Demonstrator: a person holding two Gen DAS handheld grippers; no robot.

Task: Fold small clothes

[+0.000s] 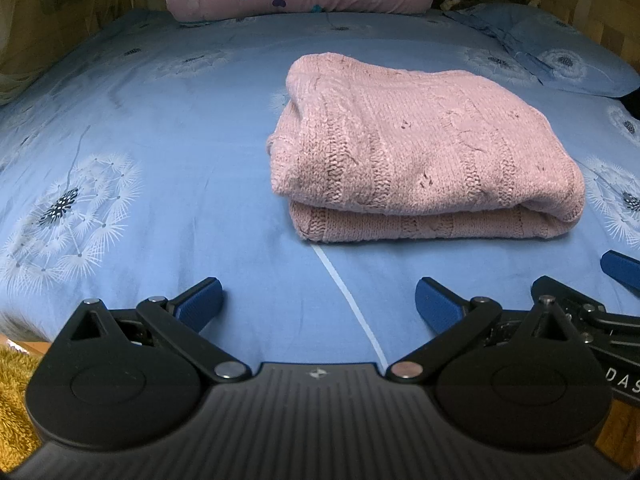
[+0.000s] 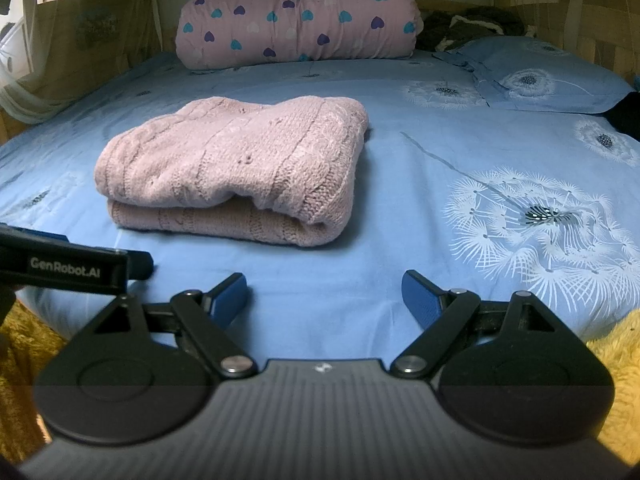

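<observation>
Pink knit sweater (image 1: 420, 152) sits folded on the bed (image 1: 160, 128): soft, thick, floppy; I'd pinch its near folded edge. Left gripper (image 1: 319, 300) and right gripper (image 2: 325, 296) fingers spread wide, empty.

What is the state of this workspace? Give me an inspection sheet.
Surface: blue bedsheet with dandelion print, smooth.
Job's things: pink sweater folded, lying flat on the sheet.
Clutter: heart-print quilt rolled at the far end; blue pillow and dark cloth at far right.
Tongs: left tongs open, empty; right tongs open, empty; both short of the sweater.
Cables: nothing seen.
Surroundings: wooden walls, yellow fleece at the near edge.
</observation>
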